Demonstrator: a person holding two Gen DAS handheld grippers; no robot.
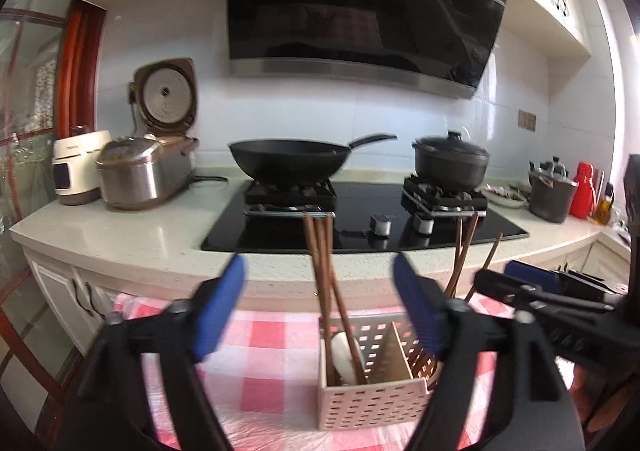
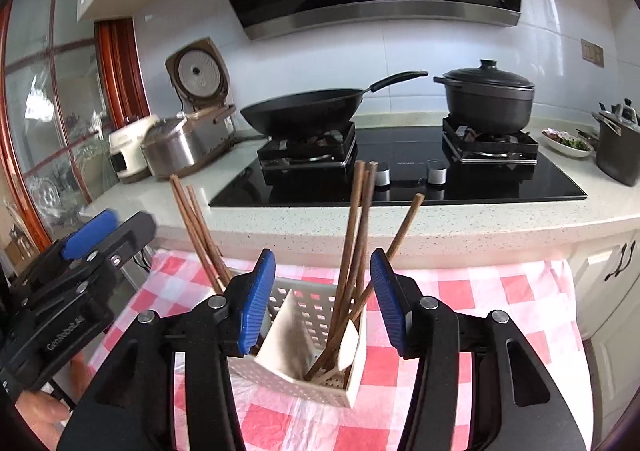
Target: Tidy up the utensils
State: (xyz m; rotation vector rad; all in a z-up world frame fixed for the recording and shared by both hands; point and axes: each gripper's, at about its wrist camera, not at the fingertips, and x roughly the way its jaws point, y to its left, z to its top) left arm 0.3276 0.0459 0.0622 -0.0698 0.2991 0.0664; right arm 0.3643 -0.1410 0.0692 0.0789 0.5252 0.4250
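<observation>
A white perforated utensil holder (image 1: 372,407) (image 2: 296,379) stands on a red-and-white checked cloth (image 1: 256,347) (image 2: 472,291). A divider splits it in two. Brown wooden chopsticks (image 1: 324,283) (image 2: 358,251) stand in both compartments, with a white spoon (image 1: 344,355) (image 2: 348,343) among them. My left gripper (image 1: 320,315) is open and empty, just above and before the holder. My right gripper (image 2: 322,303) is open and empty, its fingers to either side of the right-hand chopsticks. The right gripper also shows at the right of the left wrist view (image 1: 560,291).
Behind the cloth runs a pale counter (image 1: 120,235) with a black gas hob (image 1: 360,219), a wok (image 1: 288,159), a lidded black pot (image 1: 450,161), rice cookers (image 1: 144,171) at the left and pots and bottles (image 1: 552,191) at the right.
</observation>
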